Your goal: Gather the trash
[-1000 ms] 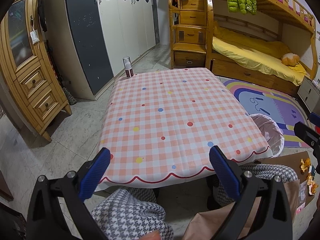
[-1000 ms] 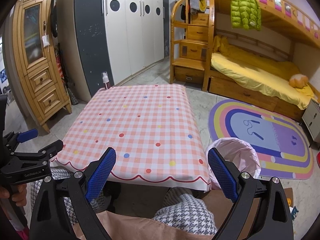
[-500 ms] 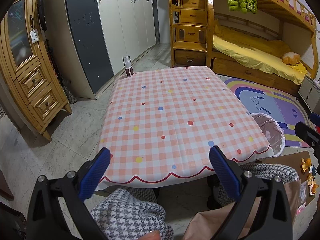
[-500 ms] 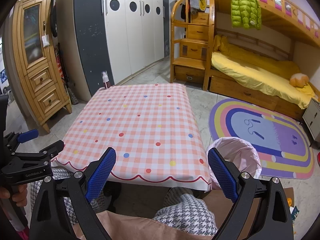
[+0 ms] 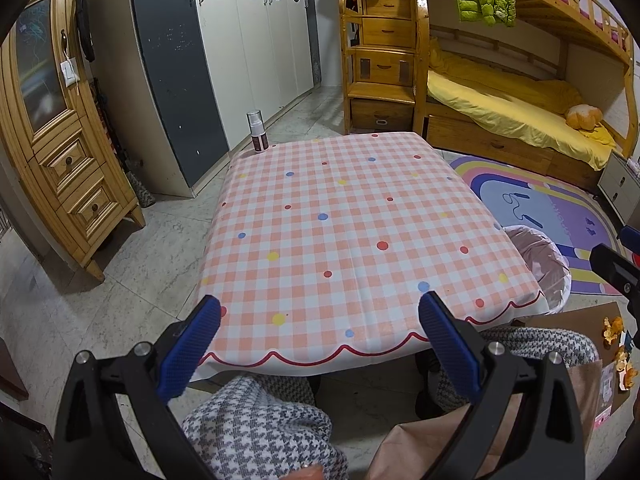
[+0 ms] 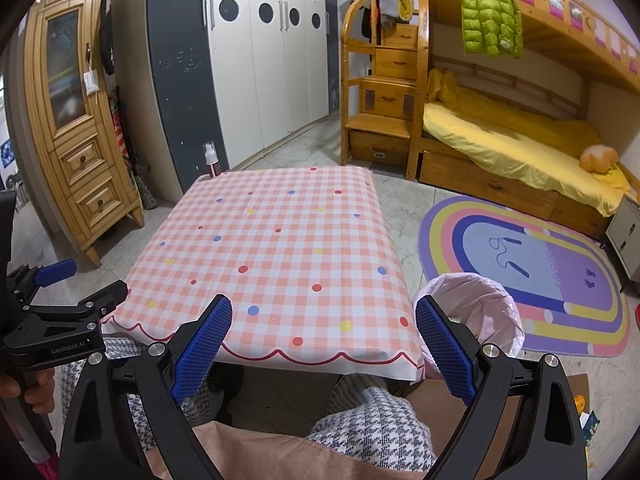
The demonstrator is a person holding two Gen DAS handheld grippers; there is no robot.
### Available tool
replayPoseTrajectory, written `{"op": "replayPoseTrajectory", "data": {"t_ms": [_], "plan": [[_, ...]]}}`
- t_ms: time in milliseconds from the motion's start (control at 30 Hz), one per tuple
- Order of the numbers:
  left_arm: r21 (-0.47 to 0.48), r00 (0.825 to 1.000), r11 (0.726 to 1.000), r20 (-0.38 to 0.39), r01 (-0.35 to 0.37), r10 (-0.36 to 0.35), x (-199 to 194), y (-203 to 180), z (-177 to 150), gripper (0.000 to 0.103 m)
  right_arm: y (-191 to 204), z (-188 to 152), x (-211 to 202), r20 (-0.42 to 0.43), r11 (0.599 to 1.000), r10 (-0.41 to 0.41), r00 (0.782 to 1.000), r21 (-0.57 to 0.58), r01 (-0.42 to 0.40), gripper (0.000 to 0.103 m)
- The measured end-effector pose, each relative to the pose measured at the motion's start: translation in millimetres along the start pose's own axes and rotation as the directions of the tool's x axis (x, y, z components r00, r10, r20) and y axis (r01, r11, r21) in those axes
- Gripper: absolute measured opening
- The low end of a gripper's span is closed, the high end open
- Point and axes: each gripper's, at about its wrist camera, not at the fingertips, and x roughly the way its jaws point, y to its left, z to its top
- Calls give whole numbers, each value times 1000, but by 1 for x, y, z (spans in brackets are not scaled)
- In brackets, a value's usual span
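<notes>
A low table with a pink checked cloth point(image 5: 352, 220) fills the middle of both views point(image 6: 280, 248). A small spray bottle point(image 5: 257, 130) stands at its far left corner, also in the right wrist view point(image 6: 211, 160). A bin with a pink liner point(image 6: 472, 304) stands on the floor at the table's near right corner, also in the left wrist view point(image 5: 540, 256). Orange peel scraps point(image 5: 614, 326) lie on a cardboard sheet on the floor at right. My left gripper point(image 5: 316, 340) is open and empty above the table's near edge. My right gripper point(image 6: 322, 340) is open and empty there too.
The person's knees in houndstooth trousers point(image 5: 260, 420) sit under the near edge. A wooden cabinet point(image 5: 60, 152) stands at left, wardrobes point(image 5: 240, 40) behind, a bunk bed point(image 5: 500, 92) at back right. A rainbow rug point(image 6: 540, 272) lies right of the table.
Both grippers stay open and nearly still. The left wrist view has tilted slightly, so the table sits a little lower in the frame.
</notes>
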Motion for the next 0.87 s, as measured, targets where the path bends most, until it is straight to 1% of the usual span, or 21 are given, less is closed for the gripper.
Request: {"op": "replayPoseTrajectory", "data": {"t_ms": [400, 600, 800, 867], "plan": [[-2, 1000, 1000, -9, -2, 2, 2, -1, -1, 96, 0, -1, 0, -3, 1000, 0, 1000, 1, 0, 92], [-2, 1000, 1000, -6, 9, -9, 6, -2, 0, 96, 3, -1, 2, -8, 1000, 2, 1000, 3, -2, 92], [-19, 1000, 1000, -23, 8, -8, 25, 3, 7, 96, -1, 1, 19, -40, 1000, 14, 999, 20, -13, 92], [-42, 999, 999, -22, 30, -31, 34, 7, 9, 96, -2, 0, 30, -59, 999, 19, 998, 27, -17, 92]]}}
